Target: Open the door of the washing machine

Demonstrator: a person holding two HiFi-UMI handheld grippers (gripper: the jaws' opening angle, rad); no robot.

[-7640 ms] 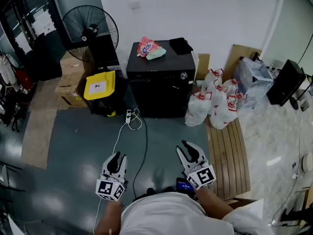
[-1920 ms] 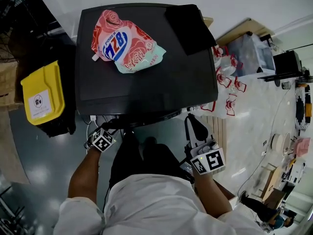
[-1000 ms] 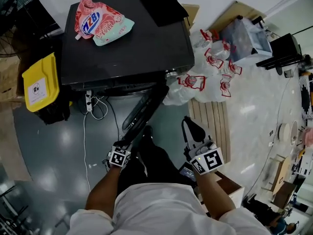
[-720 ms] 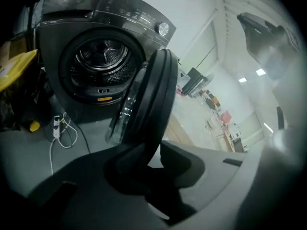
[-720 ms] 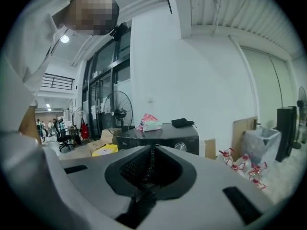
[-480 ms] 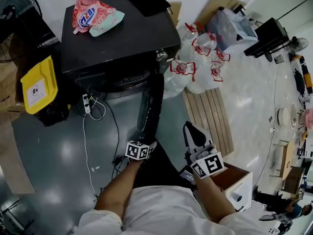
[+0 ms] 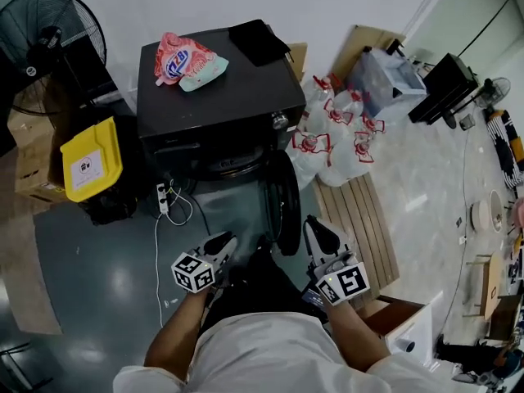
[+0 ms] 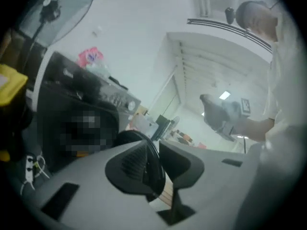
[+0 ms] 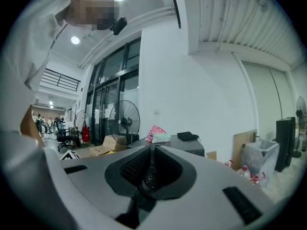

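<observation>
The black washing machine (image 7: pixel 217 97) stands against the back wall. Its round door (image 7: pixel 284 203) is swung wide open toward me, edge-on in the head view. My left gripper (image 7: pixel 228 241) hovers left of the door's near edge and apart from it. In the left gripper view its jaws (image 8: pixel 156 169) are closing with a narrow gap left; nothing is between them, and the door rim (image 8: pixel 144 139) shows beyond. My right gripper (image 7: pixel 314 222) is shut and empty, just right of the door. In the right gripper view its jaws (image 9: pixel 151 150) point at the machine's top (image 9: pixel 192 145).
A pink detergent pouch (image 7: pixel 187 60) and a black flat item (image 7: pixel 258 41) lie on the machine. A yellow-lidded bin (image 7: pixel 92 164) and a fan (image 7: pixel 53 35) stand at left. A power strip (image 7: pixel 162 199) lies on the floor. At right are plastic bags (image 7: pixel 336 133) and a wooden slat mat (image 7: pixel 356 219).
The door swung from shut to wide open with the left gripper at its edge. The left gripper has since let go and come up and back. The view pulled back.
</observation>
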